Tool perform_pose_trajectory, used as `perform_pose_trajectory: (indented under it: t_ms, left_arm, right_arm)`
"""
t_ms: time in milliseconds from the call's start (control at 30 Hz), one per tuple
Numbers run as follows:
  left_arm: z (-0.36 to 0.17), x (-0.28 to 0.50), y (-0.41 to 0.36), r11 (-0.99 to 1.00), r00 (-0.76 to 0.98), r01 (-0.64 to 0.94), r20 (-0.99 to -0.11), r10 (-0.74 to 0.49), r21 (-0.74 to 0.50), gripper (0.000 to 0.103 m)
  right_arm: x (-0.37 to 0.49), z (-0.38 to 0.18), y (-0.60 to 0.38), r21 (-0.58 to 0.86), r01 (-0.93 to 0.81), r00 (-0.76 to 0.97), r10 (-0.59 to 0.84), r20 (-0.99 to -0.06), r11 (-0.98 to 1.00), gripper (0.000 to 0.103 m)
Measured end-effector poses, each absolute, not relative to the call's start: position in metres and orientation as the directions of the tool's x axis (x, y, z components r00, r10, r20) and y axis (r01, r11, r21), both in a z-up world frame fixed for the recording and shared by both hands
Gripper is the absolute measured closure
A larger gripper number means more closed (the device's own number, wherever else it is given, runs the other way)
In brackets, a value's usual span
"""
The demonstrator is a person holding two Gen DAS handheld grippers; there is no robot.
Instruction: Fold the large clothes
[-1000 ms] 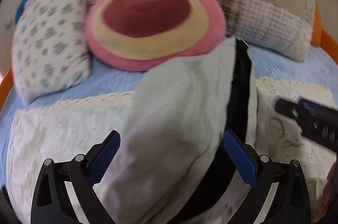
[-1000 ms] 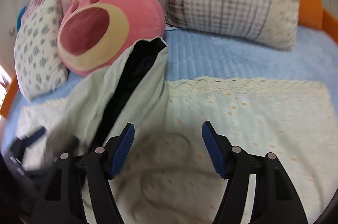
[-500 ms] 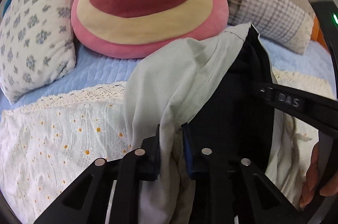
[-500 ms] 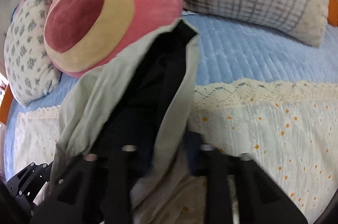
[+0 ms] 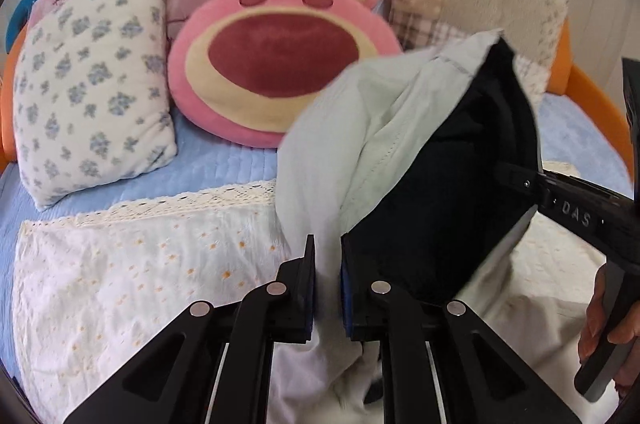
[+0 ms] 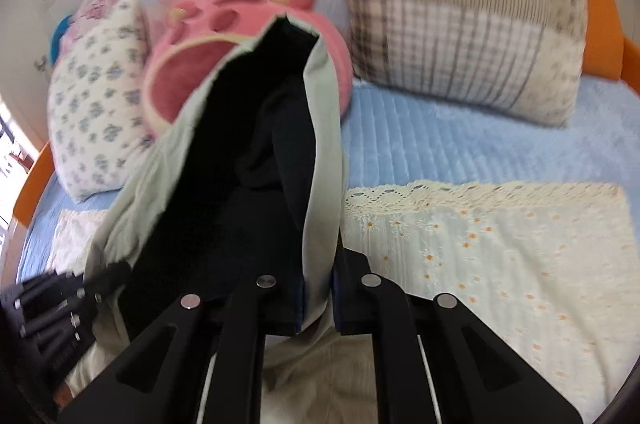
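1. My left gripper [image 5: 327, 284] has its jaws clamped on a fold of the garment [image 5: 360, 128], pale green cloth pinched between the blue pads.
2. My right gripper [image 6: 318, 294] is closing on the other pale edge of the same garment; the cloth sits between its pads and looks pinched already.
3. The garment is held up off the bed [image 6: 460, 144], between the two grippers, over the cream daisy-print blanket [image 6: 520, 244].
4. Its long axis runs away from me, from the grippers up towards the pillows, and its far end (a peaked corner) points at the pink bear cushion [image 5: 276, 64].
5. It hangs open like a tube: pale green outside, black lining [image 6: 248, 152] inside.
6. From the left camera I see a hand [image 5: 608, 316] on the right gripper's handle at the right edge.
7. The right view is blurred, so I cannot say whether the far end touches the cushion.
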State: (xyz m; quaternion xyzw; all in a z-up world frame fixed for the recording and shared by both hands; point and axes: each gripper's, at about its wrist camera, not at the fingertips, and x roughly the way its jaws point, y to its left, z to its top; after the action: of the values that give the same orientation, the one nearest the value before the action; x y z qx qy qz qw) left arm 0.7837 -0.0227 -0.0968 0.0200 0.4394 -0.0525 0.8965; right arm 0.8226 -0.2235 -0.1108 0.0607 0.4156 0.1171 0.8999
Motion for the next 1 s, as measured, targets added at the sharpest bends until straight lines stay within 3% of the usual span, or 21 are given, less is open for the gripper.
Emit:
perform_pose_trajectory:
  t_ms: [200, 433, 700, 1000]
  left_arm:
    - [-0.059, 0.702, -0.017, 0.983, 0.608, 0.186, -0.784, -0.125, -0.013, 0.089]
    - [-0.064, 0.613, -0.004, 0.978, 0.58, 0.198, -0.797, -0.166, -0.06, 0.089]
    - [-0.118, 0.548, 0.01, 0.974, 0.558, 0.153, -0.799, -0.225, -0.168, 0.088]
    - [-0.164, 0.515, 0.019, 0.962, 0.6, 0.058, -0.761, -0.246, -0.265, 0.088]
  right_arm:
    - [0.721, -0.05, -0.218, 0.1, -0.285, 0.694, 0.277, -0.665, 0.953, 0.093]
    - [0.618, -0.039, -0.209, 0.036, -0.377, 0.699, 0.309, -0.645, 0.926, 0.093]
    - [0.537, -0.085, -0.2, -0.026, -0.338, 0.736, 0.247, -0.63, 0.941, 0.093]
    - [0.515, -0.156, -0.2, 0.065, -0.258, 0.688, 0.231, -0.688, 0.964, 0.092]
